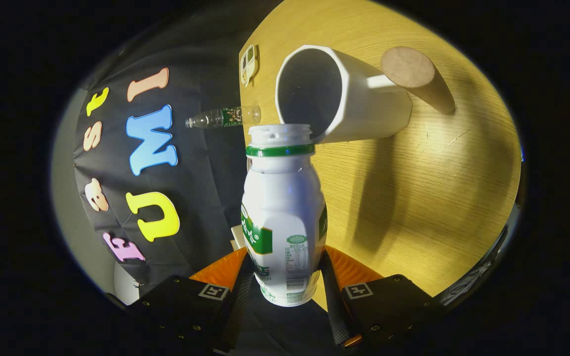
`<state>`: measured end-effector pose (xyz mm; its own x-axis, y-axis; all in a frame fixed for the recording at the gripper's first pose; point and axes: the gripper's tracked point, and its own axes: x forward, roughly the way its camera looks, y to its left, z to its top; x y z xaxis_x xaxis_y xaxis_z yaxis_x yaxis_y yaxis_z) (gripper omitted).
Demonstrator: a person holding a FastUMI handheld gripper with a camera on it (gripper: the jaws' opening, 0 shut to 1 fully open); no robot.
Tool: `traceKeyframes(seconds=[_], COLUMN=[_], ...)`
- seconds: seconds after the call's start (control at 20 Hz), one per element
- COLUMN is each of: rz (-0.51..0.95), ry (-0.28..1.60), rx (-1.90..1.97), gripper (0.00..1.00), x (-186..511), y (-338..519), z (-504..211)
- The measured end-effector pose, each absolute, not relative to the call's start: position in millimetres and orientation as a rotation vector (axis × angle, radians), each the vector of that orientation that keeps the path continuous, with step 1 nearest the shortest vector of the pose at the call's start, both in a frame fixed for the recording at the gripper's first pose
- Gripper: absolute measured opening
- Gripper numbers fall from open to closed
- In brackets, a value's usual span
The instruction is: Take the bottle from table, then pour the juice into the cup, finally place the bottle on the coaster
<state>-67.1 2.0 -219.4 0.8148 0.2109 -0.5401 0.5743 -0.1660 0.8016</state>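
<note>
Wood-grain table (413,198) spreads away on the right of the scene, with the booth's black cloth wall on the left, and the whole scene sits rolled sideways in the gripper view. Nearest of all, the gripper (285,277) has its two fingers drawn in against the lower sides of one white bottle (282,217), one finger on the left flank and one on the right, so the bottle is pinched between them. That bottle carries a green-and-white label and a green ring under its neck, and its mouth is uncapped. The mouth points away from the fingers and reaches the near rim of one white cup (344,96), just beyond the fingertips; whether the two touch cannot be told. The cup's dark open interior faces the bottle, and no liquid can be made out. Just beyond the cup, on its right, one round brown coaster (408,66) lies on the table. Farther left, at the table's edge, one clear plastic bottle (223,117) stands, and near it a small pale object (249,64).
</note>
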Motion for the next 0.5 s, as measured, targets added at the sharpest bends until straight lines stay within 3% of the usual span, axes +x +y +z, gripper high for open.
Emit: traceKeyframes(seconds=[0.5], rz=[-0.357], ry=[0.615], rx=[1.779], gripper=[0.7], x=[-66.5], y=[2.3], z=[-215.6])
